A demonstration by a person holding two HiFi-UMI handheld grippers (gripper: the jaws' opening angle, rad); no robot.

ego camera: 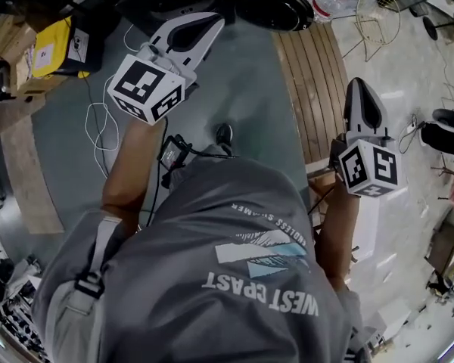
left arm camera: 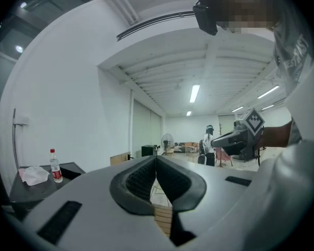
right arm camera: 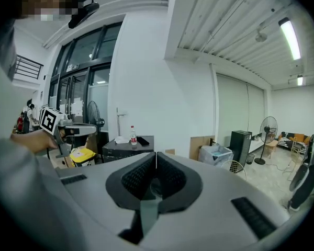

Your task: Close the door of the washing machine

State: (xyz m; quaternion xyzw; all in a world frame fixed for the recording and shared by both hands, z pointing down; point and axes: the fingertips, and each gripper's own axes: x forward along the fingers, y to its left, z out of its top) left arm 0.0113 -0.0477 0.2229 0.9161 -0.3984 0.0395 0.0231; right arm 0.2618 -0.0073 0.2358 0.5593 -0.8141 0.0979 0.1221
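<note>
No washing machine can be made out for certain. A dark cabinet (right arm camera: 126,149) with a water bottle (right arm camera: 133,135) and a white cloth on top stands by the white wall; the bottle (left arm camera: 55,166) also shows in the left gripper view. A dark round thing (ego camera: 274,3) lies at the top of the head view; I cannot tell what it is. My left gripper (ego camera: 210,23) is held out level, shut and empty (left arm camera: 156,159). My right gripper (ego camera: 362,86) points slightly down, also shut with nothing between its pads (right arm camera: 156,155). Each gripper shows in the other's view.
A strip of wooden planks (ego camera: 315,89) runs between grey floor and pale tiles. A yellow box (ego camera: 50,48) and loose white cable (ego camera: 98,127) lie at the left. A wire basket (ego camera: 378,9), a standing fan (right arm camera: 270,127) and a black bin (right arm camera: 239,140) are around. A person (left arm camera: 209,141) stands far off.
</note>
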